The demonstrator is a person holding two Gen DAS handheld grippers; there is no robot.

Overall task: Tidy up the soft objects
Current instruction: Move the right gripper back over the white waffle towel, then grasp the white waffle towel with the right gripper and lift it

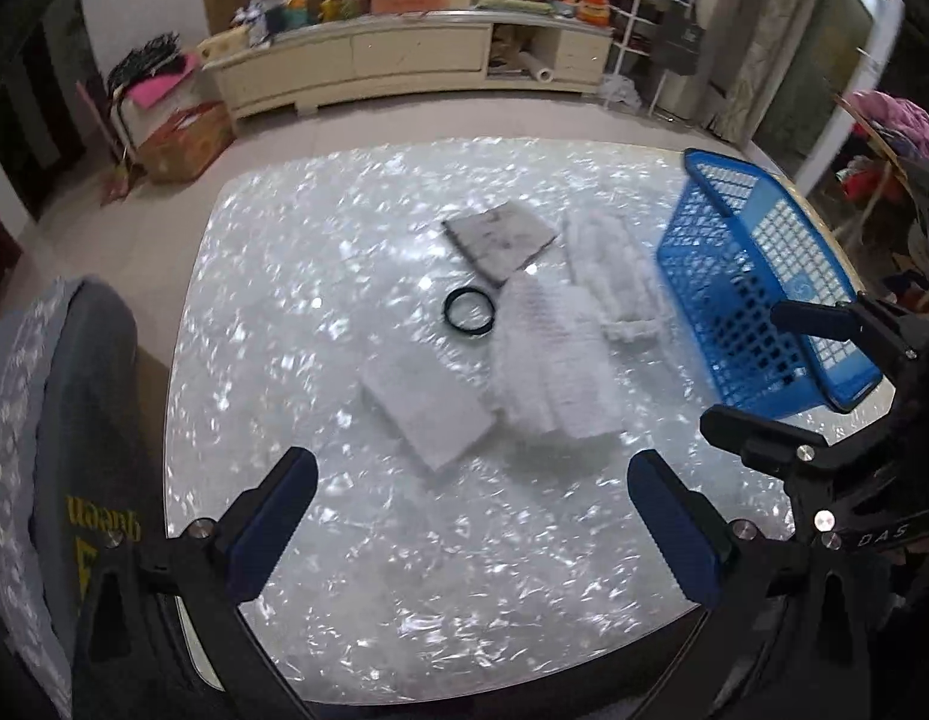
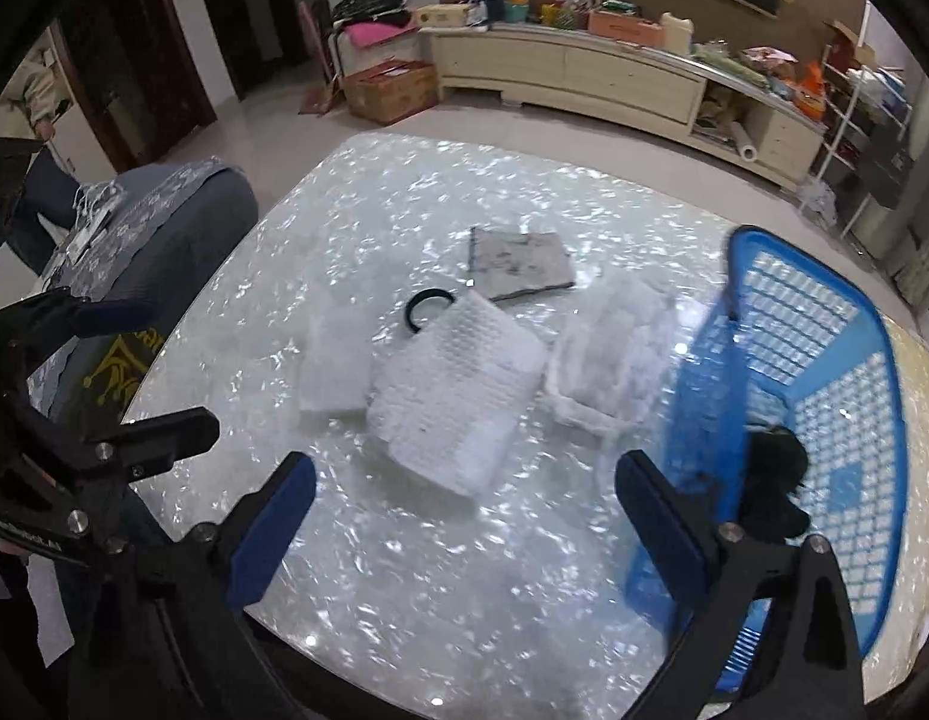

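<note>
Both grippers (image 1: 473,516) (image 2: 464,516) open; basket (image 2: 824,396) lengthwise away.

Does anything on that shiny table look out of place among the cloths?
Yes: a thin black ring lies beside the white waffle-textured cloth; it looks rigid, not soft. A dark fuzzy lump already sits in the blue plastic basket.
</note>
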